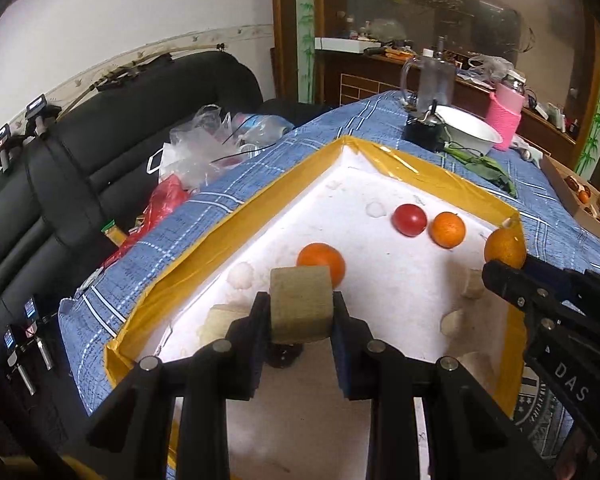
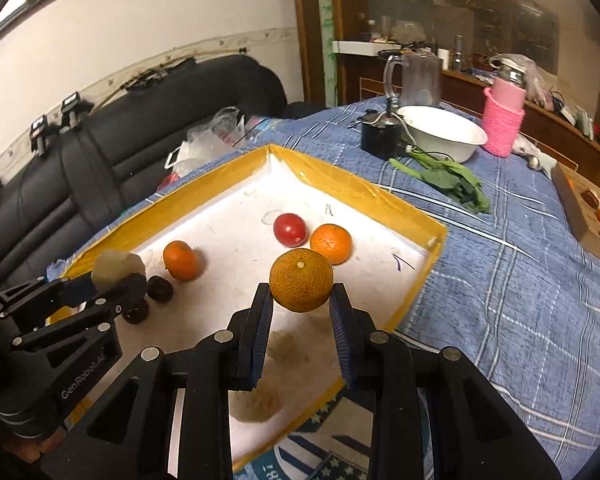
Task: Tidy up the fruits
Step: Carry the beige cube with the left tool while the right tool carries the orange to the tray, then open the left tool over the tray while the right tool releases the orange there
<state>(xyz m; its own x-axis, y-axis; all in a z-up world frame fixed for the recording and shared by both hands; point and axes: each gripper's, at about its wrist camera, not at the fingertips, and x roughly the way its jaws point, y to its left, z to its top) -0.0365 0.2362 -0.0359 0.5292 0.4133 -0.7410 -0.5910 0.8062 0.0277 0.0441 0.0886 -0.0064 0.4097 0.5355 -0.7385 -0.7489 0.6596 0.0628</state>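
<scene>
I am looking down over a table covered with a blue checked cloth (image 2: 500, 280). On it sits a wide, shallow white tray (image 2: 236, 208) with a yellow taped rim, and both my grippers hang over its near end.

Inside the tray lie loose fruits: a red tomato (image 2: 289, 229) touching a small orange (image 2: 331, 243) toward the far side, and another orange (image 2: 182, 260) further left. Two small dark fruits (image 2: 160, 289) lie near the left gripper.

My right gripper (image 2: 302, 308) is clamped on a rough-skinned orange fruit (image 2: 301, 280), held above the tray floor by its sides. My left gripper (image 1: 300, 316) is clamped on a pale, peeled-looking chunk (image 1: 301, 304), blocky from its own camera, rounded from the other.

Beyond the tray stand a white bowl (image 2: 444, 132), a pink knitted bottle sleeve (image 2: 504, 124) and some green leaves (image 2: 452, 184).

As I judge it, the risks are these. The round fruit is pinched only across its middle, so a quick tilt could let it slip out and roll. Setting either piece down near the loose fruits could knock them together. The two grippers are close, and crossing paths could make them collide.
</scene>
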